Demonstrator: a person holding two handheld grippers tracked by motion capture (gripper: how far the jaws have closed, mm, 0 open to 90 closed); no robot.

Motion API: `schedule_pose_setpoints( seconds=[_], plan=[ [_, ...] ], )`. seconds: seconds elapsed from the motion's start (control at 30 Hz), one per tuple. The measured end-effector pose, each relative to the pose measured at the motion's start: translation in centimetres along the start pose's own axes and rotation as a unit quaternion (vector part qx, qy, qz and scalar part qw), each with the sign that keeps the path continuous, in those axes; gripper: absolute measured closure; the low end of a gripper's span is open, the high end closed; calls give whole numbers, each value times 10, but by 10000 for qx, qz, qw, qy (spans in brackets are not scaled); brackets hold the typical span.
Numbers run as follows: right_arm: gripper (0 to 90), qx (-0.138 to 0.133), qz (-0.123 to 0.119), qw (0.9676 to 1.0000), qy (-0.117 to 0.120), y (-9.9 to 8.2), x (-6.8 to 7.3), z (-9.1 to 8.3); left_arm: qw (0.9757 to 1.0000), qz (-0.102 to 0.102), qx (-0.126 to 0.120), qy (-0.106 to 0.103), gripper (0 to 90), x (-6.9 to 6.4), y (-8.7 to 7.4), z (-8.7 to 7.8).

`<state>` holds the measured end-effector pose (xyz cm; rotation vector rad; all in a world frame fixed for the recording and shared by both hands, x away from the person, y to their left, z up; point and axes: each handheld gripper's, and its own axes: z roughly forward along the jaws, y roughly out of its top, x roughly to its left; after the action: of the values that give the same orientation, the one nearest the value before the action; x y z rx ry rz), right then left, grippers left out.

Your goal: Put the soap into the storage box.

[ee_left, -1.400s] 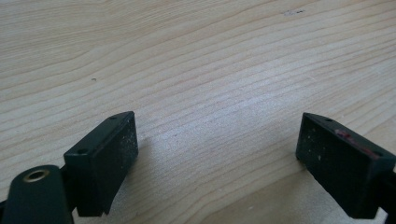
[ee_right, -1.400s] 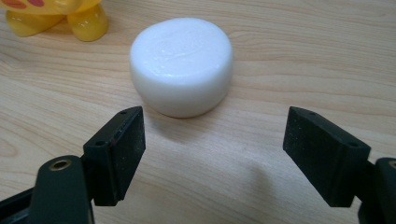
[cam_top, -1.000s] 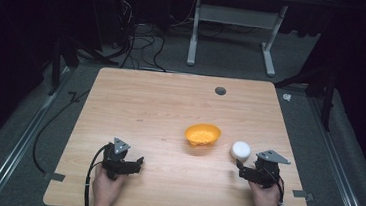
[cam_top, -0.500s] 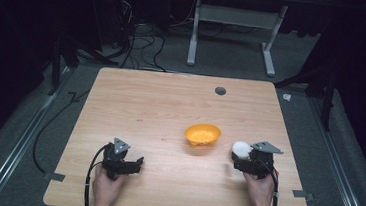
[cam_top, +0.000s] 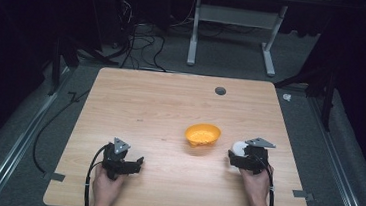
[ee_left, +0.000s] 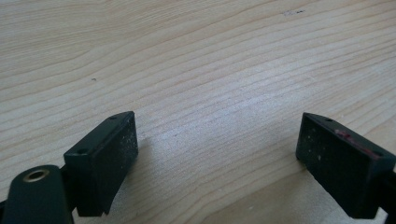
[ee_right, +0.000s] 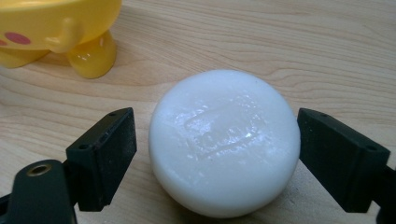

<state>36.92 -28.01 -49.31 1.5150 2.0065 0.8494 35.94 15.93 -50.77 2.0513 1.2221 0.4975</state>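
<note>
Right hand-held gripper (ee_right: 215, 154) straddles round, glossy white soap (ee_right: 224, 140), seemingly faintly embossed.

Surface: a rectangular light-wood tabletop (cam_top: 160, 111) with visible grain, standing on a grey carpeted floor (cam_top: 17, 133).
Far edge: a small round dark grommet hole (cam_top: 220, 90) sits in the surface, right of the middle.
Bowl: a shallow yellow plastic bowl on stubby feet (cam_top: 202, 135) stands on the surface, right of centre.
Soap: a round white glossy bar of soap (ee_right: 224, 140) lies flat on the wood, just beside the bowl towards the near right.
Near corners: grey tape strips (cam_top: 54, 176) at both side edges.
</note>
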Motion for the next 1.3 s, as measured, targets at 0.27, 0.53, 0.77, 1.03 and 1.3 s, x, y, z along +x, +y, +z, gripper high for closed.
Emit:
schedule_pose_setpoints(
  seconds=[0.27,0.53,0.77,1.03,1.3],
  plan=[
    [237,1,-97,9999,-66,0,0,2,10000,-1,0,0,131,0,0,0],
    [241,37,-57,10000,-57,1,0,2,10000,1,2,-2,131,0,0,0],
    [245,46,-65,10000,34,1,0,1,10000,2,2,-2,131,0,0,0],
    [245,-46,-47,9998,166,2,-1,-4,10000,2,1,-4,131,0,0,0],
    [245,-136,-185,9996,188,9,5,-13,10000,0,0,-6,131,0,0,0]
  ],
)
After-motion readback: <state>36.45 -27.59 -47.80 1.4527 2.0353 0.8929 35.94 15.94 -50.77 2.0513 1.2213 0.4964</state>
